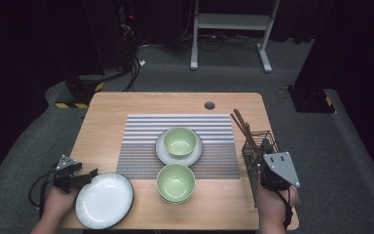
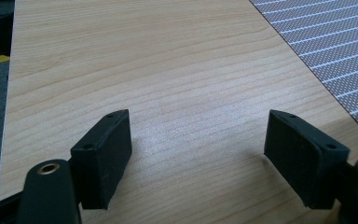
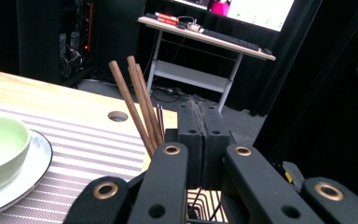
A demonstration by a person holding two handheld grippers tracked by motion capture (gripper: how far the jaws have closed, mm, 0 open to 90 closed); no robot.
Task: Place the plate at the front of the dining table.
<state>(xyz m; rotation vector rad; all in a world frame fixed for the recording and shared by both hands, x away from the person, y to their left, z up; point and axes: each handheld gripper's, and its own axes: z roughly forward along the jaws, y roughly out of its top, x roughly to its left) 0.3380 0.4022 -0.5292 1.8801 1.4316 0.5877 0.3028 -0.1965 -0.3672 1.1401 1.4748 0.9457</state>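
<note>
My left gripper (image 1: 88, 171) rests at the table's front left, just left of a white plate with a dark rim (image 1: 104, 200). In the left gripper view its jaws (image 2: 198, 126) stand open with bare wood between them. My right gripper (image 1: 269, 148) is at the front right, over a black wire basket (image 1: 253, 161) that holds brown chopsticks (image 1: 243, 127). In the right gripper view its pads (image 3: 203, 121) are pressed together with nothing between them, and the chopsticks (image 3: 140, 102) lean just to their left.
A striped placemat (image 1: 141, 146) lies mid-table. On it a green bowl (image 1: 180, 141) sits on a small plate (image 1: 161, 153); a second green bowl (image 1: 175, 183) stands at its front edge. A round hole (image 1: 209, 105) marks the far table edge.
</note>
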